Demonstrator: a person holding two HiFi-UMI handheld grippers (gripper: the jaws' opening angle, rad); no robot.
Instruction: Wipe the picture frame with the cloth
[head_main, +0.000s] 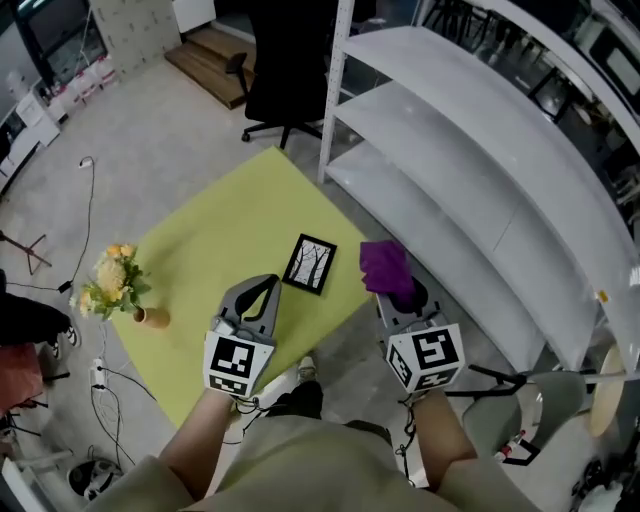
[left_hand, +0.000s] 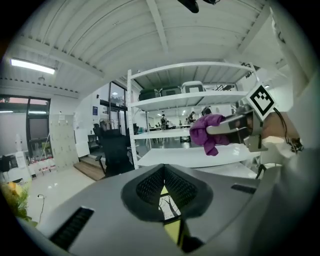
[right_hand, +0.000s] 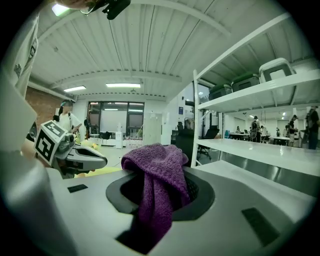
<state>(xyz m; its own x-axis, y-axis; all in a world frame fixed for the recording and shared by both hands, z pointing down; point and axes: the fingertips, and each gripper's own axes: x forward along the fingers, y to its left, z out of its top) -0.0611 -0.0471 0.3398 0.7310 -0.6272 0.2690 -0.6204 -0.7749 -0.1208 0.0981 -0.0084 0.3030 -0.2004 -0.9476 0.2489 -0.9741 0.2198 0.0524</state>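
Standing at the left of the yellow table (head_main: 220, 230) are flowers (head_main: 112, 280). A white shelf (head_main: 450, 150) is at the right, a black chair (head_main: 285, 70) behind. The picture frame (head_main: 310, 264) lies flat in the open, black, with bare trees inside. The left gripper (head_main: 268, 283), closed on nothing, points near it. The right gripper (head_main: 400, 290) pinches a purple cloth (head_main: 383, 262) just right of the frame.

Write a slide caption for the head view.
Right gripper holds purple cloth near picture frame lying on yellow-green surface; left gripper shut, empty.
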